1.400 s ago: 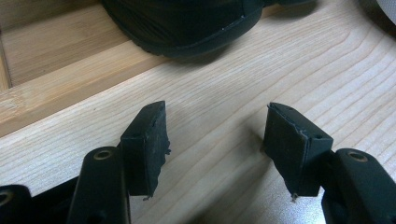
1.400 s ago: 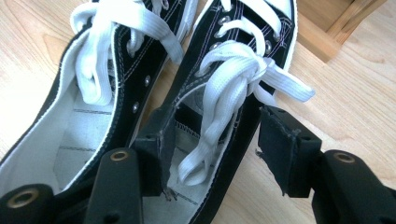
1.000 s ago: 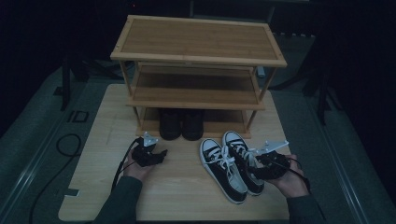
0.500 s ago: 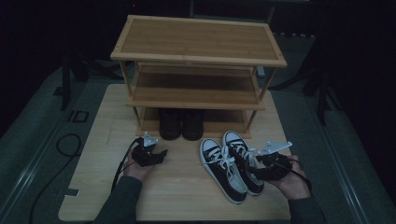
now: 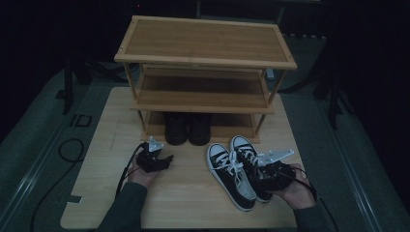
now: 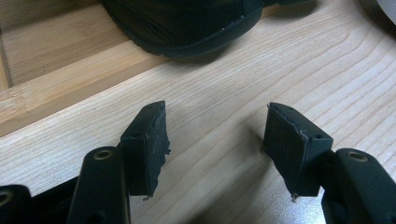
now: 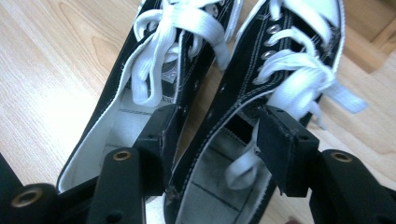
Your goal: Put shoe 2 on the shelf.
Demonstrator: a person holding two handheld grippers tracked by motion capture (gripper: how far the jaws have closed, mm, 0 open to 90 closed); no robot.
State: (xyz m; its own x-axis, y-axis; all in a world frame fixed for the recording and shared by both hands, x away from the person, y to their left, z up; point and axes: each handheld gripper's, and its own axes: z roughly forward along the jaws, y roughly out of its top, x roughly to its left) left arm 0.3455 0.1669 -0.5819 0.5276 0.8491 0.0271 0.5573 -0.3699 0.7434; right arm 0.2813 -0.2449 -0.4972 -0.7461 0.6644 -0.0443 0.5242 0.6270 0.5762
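A pair of black canvas sneakers with white laces lies side by side on the wooden board, the left sneaker point(image 5: 231, 176) beside the right sneaker point(image 5: 245, 151), toes toward the rack. My right gripper point(image 5: 261, 173) stands open over their heel ends. In the right gripper view, one jaw of the right gripper point(image 7: 219, 121) dips into the left sneaker point(image 7: 122, 122) and the other into the right sneaker point(image 7: 299, 70), with the two inner side walls between them and a gap at the right pad. My left gripper point(image 5: 167, 159) rests open on the bare board; nothing lies between the jaws of the left gripper point(image 6: 217, 121).
A three-tier bamboo shoe rack point(image 5: 203, 43) stands at the back of the board point(image 5: 193, 208). A pair of black boots point(image 5: 187, 128) sits on its bottom shelf, and a boot toe point(image 6: 187, 23) lies just ahead of the left gripper. Dark floor and cables surround the board.
My right gripper has edged slightly toward the near edge over the sneakers' heels. The left gripper has kept still.
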